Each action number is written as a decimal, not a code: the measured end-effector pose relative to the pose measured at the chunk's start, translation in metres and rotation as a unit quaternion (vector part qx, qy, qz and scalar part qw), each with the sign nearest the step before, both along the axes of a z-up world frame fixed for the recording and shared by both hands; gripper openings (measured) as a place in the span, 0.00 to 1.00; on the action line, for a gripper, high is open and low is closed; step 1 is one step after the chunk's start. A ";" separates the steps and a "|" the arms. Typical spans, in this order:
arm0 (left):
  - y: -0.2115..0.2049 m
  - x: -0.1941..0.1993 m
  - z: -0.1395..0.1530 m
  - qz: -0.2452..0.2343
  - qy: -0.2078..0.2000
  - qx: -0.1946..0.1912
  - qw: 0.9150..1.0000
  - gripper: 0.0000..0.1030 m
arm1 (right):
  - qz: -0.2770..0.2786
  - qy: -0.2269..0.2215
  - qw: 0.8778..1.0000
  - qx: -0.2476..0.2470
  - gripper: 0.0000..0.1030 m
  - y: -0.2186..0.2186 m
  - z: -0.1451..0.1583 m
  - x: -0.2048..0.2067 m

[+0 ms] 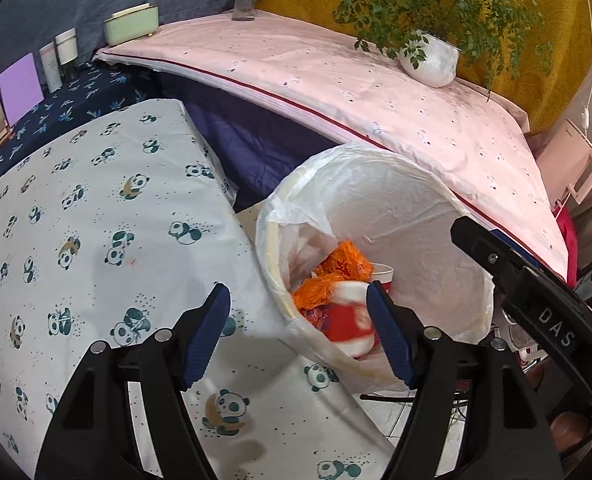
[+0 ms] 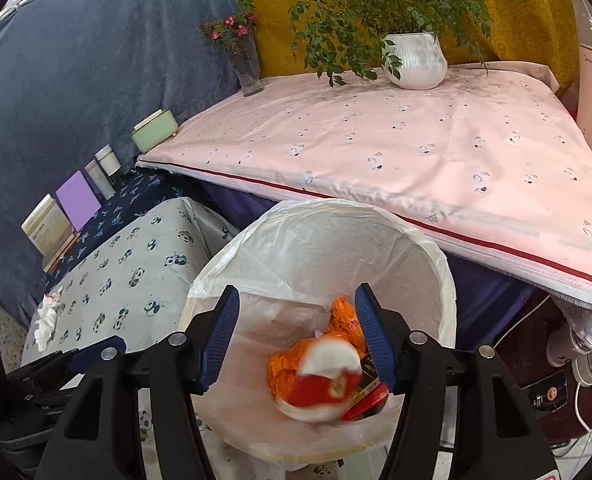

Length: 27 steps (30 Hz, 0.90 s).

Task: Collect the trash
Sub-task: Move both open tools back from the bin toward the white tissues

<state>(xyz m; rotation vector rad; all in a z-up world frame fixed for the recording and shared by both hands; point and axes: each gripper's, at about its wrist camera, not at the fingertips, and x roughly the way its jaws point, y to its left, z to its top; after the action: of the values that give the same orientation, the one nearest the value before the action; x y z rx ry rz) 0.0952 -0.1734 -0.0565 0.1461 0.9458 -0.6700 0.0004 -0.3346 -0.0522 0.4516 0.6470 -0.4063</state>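
White-lined waste bin [image 2: 435, 280] beside the panda-print tabletop [image 1: 96, 240] edge holds orange wrappers [image 2: 343, 316] and a blurred red-and-white cup [image 2: 327, 384], apparently dropping in. Left gripper [image 1: 297, 336] and right gripper [image 2: 297, 336] hover over the rim, fingers apart, clamping nothing. Crumpled tissue [image 2: 46, 320] remains on the tabletop's far edge; best approached with fingers wide, closing squarely around it.

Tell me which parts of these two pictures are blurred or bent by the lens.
Left wrist view: the red and white cup in the lined trash bin is smeared by motion; the pink-covered table's edge bows. Right wrist view: the same cup is smeared too, the rest sharp; dark corners ring both.
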 end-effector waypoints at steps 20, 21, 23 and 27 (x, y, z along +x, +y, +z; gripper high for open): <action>0.090 0.029 0.009 0.086 -0.007 -0.014 0.996 0.65 | 0.069 -0.002 0.997 -0.018 0.57 0.072 0.018 0.035; 0.095 0.031 0.009 0.090 -0.006 -0.014 0.996 0.65 | 0.074 -0.002 0.997 -0.019 0.57 0.078 0.019 0.038; 0.108 0.034 0.010 0.102 -0.007 -0.015 0.995 0.65 | 0.083 -0.002 0.996 -0.019 0.57 0.088 0.020 0.043; 0.130 0.038 0.011 0.122 -0.010 -0.016 0.992 0.65 | 0.102 -0.002 0.995 -0.022 0.57 0.109 0.023 0.053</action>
<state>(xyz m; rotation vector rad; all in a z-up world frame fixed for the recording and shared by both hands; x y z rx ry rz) 0.1329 -0.0432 -0.0450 0.0075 0.9149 -0.4572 0.0536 -0.2255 -0.0295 0.3407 0.6729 -0.2259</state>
